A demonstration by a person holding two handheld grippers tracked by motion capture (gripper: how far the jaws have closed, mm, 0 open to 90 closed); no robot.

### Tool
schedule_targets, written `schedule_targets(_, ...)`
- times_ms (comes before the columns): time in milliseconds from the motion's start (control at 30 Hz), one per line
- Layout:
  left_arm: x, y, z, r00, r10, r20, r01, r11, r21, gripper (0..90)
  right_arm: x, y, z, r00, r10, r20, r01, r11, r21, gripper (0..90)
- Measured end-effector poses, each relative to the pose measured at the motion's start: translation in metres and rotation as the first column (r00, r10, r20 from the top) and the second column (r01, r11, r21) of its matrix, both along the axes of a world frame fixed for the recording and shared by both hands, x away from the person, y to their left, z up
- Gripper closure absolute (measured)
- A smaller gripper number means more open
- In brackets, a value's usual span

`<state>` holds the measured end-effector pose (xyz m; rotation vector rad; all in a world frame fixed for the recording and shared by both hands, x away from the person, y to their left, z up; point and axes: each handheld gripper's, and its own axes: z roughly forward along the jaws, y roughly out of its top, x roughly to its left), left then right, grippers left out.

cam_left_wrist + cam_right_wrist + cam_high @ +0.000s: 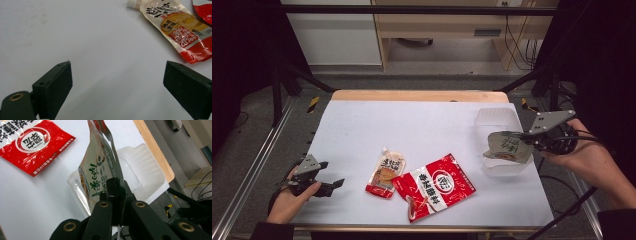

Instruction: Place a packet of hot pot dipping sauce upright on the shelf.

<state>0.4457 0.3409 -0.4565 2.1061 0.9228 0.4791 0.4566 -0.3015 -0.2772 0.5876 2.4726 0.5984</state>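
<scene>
- Pale green pouch [508, 146] hangs from the right tool [526, 136], over the clear plastic tray [497, 119] at the right side of the table [432, 125].
- From the right tool's own camera, the two black jaws are pinched tight on one edge of that pouch [100, 173], which stands up tall and thin, edge-on, with green lettering down its face.
- Behind and below the pouch in that view sits the tray [147, 170], its ribbed wall towards the table's wooden rim; whether the pouch touches the tray I cannot tell.
- The person's right hand [584, 157] carries this tool in from the right edge, with the grey three-cornered plate on top and a cable trailing off behind.
- The left tool [332, 186] rests low at the near left corner of the table, held in the left hand [292, 197].
- Its jaws stand wide apart with nothing between them, just bare white tabletop [100, 50].
- A spouted pouch [385, 175], cream above and red at the bottom, lies flat near the middle of the table; from the left tool's camera it [175, 27] lies ahead and to the right, its white cap pointing away.
- A large red packet [434, 186] lies just beside the spouted pouch, with one corner touching or overlapping it.
- Both of these are well apart from the tray.
</scene>
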Motion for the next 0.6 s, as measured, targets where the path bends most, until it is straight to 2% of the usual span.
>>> schedule_targets(300, 0.000, 0.001, 0.000, 1.0000, 0.003, 0.000, -0.003, 1.0000, 0.000, 8.4, 0.000, -0.003, -0.003, 0.9995, 0.015, -0.029, -0.015, 1.000, 0.023, 90.0)
schedule_targets(500, 0.000, 0.000, 0.000, 1.0000, -0.002, -0.003, 0.002, 1.0000, 0.005, 8.4, -0.004, -0.008, 0.001, 0.9985, 0.033, -0.043, -0.031, 0.998, 0.049, 90.0)
schedule_targets(600, 0.000, 0.000, 0.000, 1.0000, -0.004, -0.004, 0.004, 1.0000, 0.007, 8.4, 0.001, -0.011, 0.000, 0.9959, 0.051, -0.074, -0.046, 0.996, 0.070, 90.0)
